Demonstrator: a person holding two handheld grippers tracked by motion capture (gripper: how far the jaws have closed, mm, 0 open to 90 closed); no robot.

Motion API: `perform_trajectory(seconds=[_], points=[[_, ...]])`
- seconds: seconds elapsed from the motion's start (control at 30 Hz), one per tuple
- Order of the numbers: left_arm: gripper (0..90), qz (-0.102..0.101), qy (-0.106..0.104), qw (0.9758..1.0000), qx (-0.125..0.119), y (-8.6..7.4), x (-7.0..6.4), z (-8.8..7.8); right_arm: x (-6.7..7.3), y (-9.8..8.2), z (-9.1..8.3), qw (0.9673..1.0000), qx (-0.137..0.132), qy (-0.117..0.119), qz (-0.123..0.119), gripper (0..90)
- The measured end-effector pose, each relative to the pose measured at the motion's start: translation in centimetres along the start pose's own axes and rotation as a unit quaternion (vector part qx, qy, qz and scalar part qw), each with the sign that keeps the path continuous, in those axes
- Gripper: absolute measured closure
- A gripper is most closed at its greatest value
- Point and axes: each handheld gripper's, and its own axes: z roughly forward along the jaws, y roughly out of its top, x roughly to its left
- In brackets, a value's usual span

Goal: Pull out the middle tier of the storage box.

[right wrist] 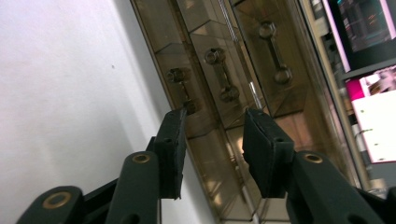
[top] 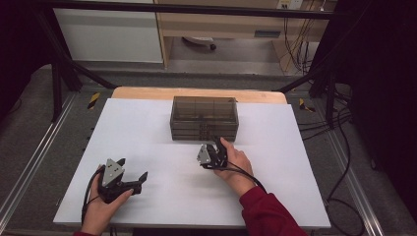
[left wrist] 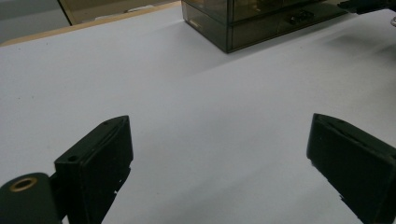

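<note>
Right gripper (right wrist: 212,126) jaws half-spread at the drawer box (top: 204,118) front, handles (right wrist: 222,74) blurred, left gripper (top: 132,181) spread wide, well apart.

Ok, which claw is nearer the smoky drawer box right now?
Right. The right claw is at the front of the drawer box, by its handles; the left claw rests apart, near the table's front left.

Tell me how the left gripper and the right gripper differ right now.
The left gripper rests out on the bare white table; the right gripper is up against the smoky drawer box. The left's jaws gape wide; the right's stand narrower, around the drawer handles. Both are black and hand-held.
</note>
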Motion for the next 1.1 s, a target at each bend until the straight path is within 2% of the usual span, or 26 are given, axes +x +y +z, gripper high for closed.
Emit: perform_trajectory(seconds=[0.07,0.27,0.8,1.1], points=[[7.6,0.0,0.003,1.0,-0.003,0.0,0.0,-0.1,0.2,0.2,0.5,0.9998,-0.003,-0.013,-0.014,63.0],[8.0,-0.002,0.011,0.9999,-0.006,0.0,0.2,-0.1,0.3,0.3,1.2,0.9987,-0.001,-0.032,-0.04,65.3],[7.9,-0.001,0.008,1.0,0.002,-0.1,0.1,0.2,0.7,0.4,2.6,0.9963,0.006,-0.047,-0.072,69.4],[7.8,-0.001,0.007,1.0,0.001,-0.1,0.1,0.2,1.2,0.8,2.8,0.9923,0.01,-0.068,-0.103,71.7]])
